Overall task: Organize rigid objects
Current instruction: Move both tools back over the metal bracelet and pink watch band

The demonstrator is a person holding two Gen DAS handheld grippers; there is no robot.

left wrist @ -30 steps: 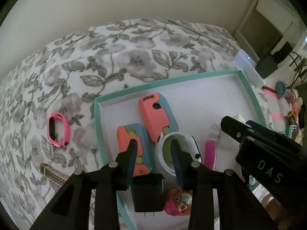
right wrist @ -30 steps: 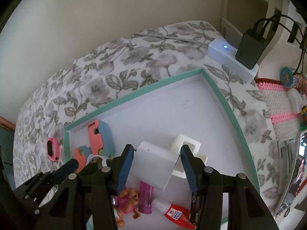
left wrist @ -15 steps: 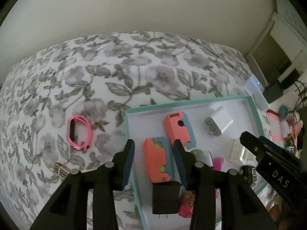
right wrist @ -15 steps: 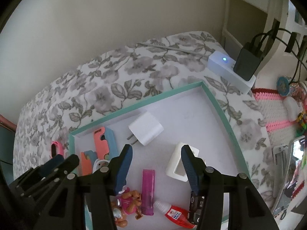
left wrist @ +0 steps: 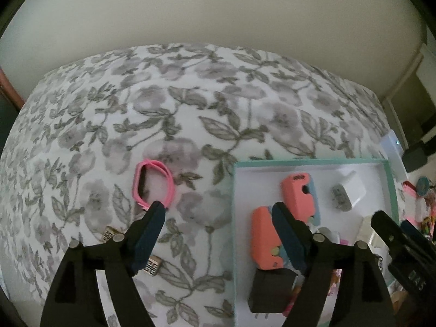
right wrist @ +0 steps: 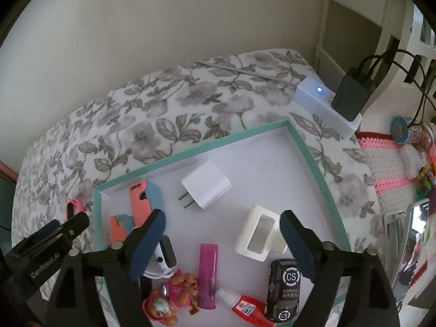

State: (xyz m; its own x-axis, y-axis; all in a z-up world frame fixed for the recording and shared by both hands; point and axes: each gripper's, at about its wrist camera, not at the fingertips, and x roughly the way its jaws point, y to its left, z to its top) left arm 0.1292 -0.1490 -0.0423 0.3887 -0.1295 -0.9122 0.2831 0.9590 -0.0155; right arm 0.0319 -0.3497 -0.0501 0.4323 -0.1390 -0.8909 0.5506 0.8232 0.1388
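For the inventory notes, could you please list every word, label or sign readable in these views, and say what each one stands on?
"GenRobot.AI": on the left gripper, seen from the right wrist view.
"CS" and "EXPRESS": on the black toy car in the tray.
Letters on the right gripper in the left wrist view: blurred, unreadable.
Print on the red glue bottle: too small.
Dark mark on the coral case: unreadable.

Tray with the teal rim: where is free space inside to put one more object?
Free: the far corner of the tray, beyond the white charger and white holder. Crowded: the near part, around the purple tube, glue bottle and toy figure.
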